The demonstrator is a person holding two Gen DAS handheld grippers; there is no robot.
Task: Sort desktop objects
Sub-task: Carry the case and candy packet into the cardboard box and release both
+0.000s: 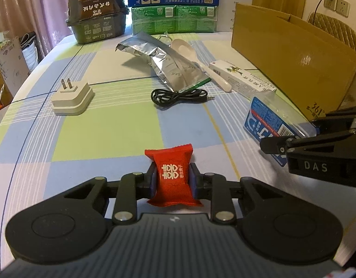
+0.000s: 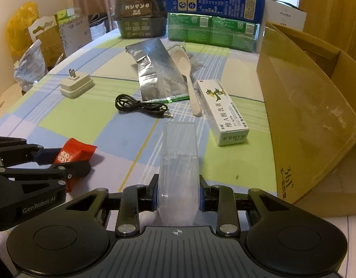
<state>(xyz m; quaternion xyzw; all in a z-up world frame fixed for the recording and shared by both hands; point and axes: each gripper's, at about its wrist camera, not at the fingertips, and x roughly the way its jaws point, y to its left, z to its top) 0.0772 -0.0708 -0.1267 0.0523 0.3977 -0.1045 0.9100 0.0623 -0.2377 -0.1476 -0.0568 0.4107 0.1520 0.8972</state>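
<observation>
The red candy packet [image 1: 172, 177] sits low in the frame's centre, clamped in the left gripper [image 1: 172, 180], while the right gripper [image 2: 178, 194] is closed on a clear plastic box [image 2: 178, 162]. Left on the checked tablecloth [image 1: 103, 134] are charger [image 1: 72, 97], black cable [image 1: 178, 96], foil pouch [image 1: 161, 60], spoon [image 1: 201, 62] and ointment carton [image 2: 222, 111]; the cardboard box [image 2: 312, 106] at right looks the likely destination, so sorting seems barely begun

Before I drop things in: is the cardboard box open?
Open. The cardboard box shows raised flaps and visible inner walls in the right wrist view.

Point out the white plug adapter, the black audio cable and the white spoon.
white plug adapter [image 1: 72, 98]: left wrist view, on its body.
black audio cable [image 1: 175, 96]: left wrist view, on the coiled part.
white spoon [image 2: 181, 59]: right wrist view, on its bowl.
</observation>
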